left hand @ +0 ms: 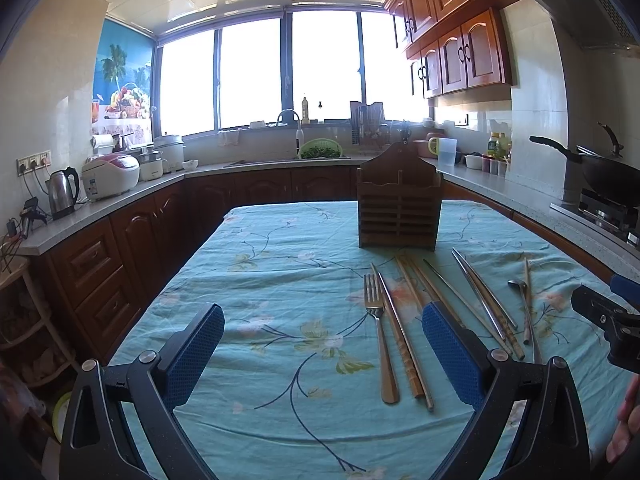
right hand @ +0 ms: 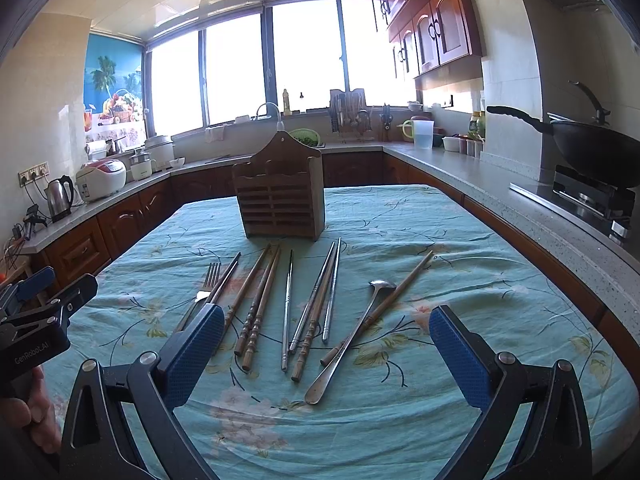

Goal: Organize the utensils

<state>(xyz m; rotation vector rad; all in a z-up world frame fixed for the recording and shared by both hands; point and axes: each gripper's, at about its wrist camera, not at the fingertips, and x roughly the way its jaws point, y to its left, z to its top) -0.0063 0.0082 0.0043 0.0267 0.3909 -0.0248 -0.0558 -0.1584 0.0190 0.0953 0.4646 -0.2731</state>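
Meanwhile, both the left gripper (left hand: 323, 344) and right gripper (right hand: 327, 346) were held level above the tablecloth (right hand: 460, 248) with fingers spread wide and nothing grasped, while chopsticks (right hand: 256, 312), fork (right hand: 208, 280) and spoon (right hand: 352, 332) were laid before the upright wooden holder (right hand: 280, 196), whose contents could not be discerned.

Both wrist views sit low over the near end of the bench (left hand: 280, 420), facing the wooden utensil holder (left hand: 399, 204) and the window wall behind it. Left wrist view is offset left of the holder, so the holder sits right of centre. Right wrist view is offset right; the holder (right hand: 280, 196) sits left of centre. Both share the holder, the loose utensils in front of it and the rear counter. Each view catches the other gripper at its edge.
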